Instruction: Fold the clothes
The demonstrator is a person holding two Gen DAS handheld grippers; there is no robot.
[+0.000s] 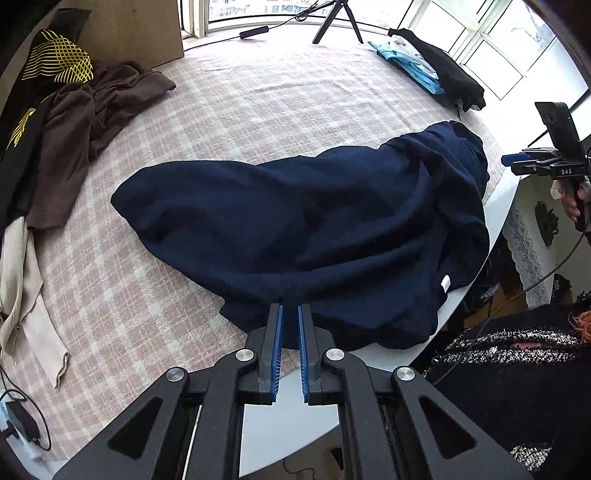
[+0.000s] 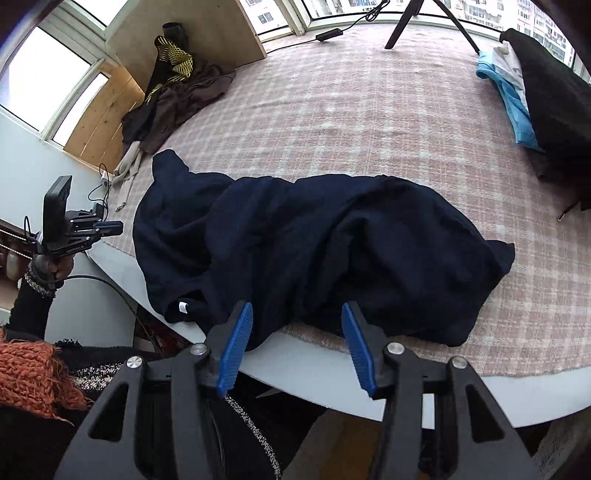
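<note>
- One navy garment [image 1: 314,229], bunched and creased, lies on the checked pink cloth [image 1: 240,107] that covers the table, its near edge spilling over the table's pale rim [image 2: 332,363] toward the person.
- Its long axis runs across both views, side to side along the near table edge; in the left wrist view one end tapers to a rounded lobe at left and the other humps up at right. A small white label [image 1: 445,283] shows near the overhanging edge.
- Left gripper [image 1: 290,317]: jaws slightly apart with a narrow gap, nothing between them; it hangs just above the garment's near edge, pointing steeply down at it.
- Right gripper [image 2: 297,314]: jaws well apart and empty, straddling the near hem from above, no pad pressing on fabric.
- Relation for the coming move: the garment lies directly ahead of and below both grippers, each near its own stretch of the front hem; neither is clearly nearer. The likely next step is a pinch on that hem at two points, so the cloth can be spread along its long axis.
- Outward: brown and black clothes [image 1: 92,110] heaped at the far left, a folded blue and black stack [image 1: 436,70] at the far right, a tripod [image 1: 338,20] by the window.
</note>
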